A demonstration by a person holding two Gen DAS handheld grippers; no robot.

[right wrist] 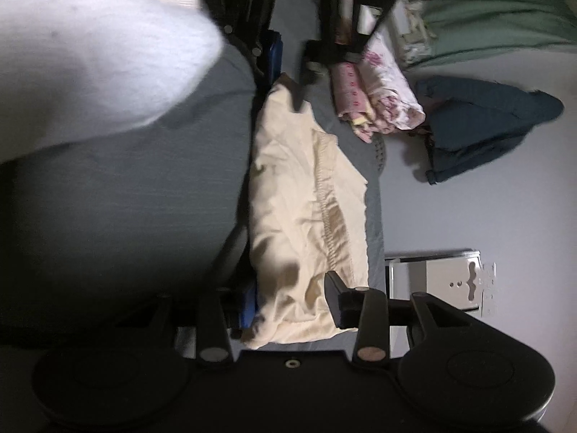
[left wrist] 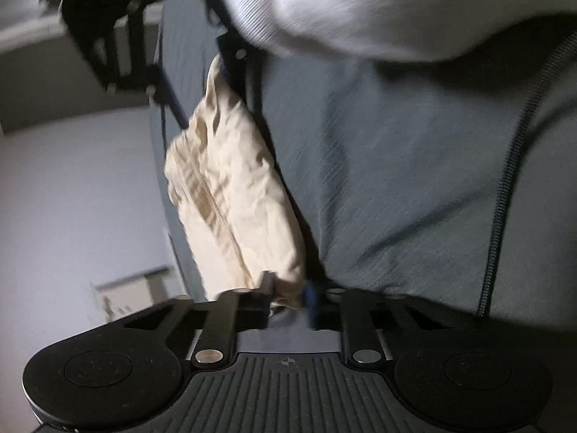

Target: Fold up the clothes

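Note:
A cream garment hangs bunched between my two grippers, close against a person's grey shirt. In the left wrist view my left gripper is shut on the garment's lower end, and my right gripper pinches the upper end. In the right wrist view my right gripper is shut on the near end of the cream garment, whose stitched hem shows. My left gripper grips the far end. A white-gloved hand fills the upper left. Both views are blurred.
On a pale grey surface lie folded pink floral clothes and a crumpled dark blue garment. Green bedding lies at the far right. A white boxy object sits near my right gripper.

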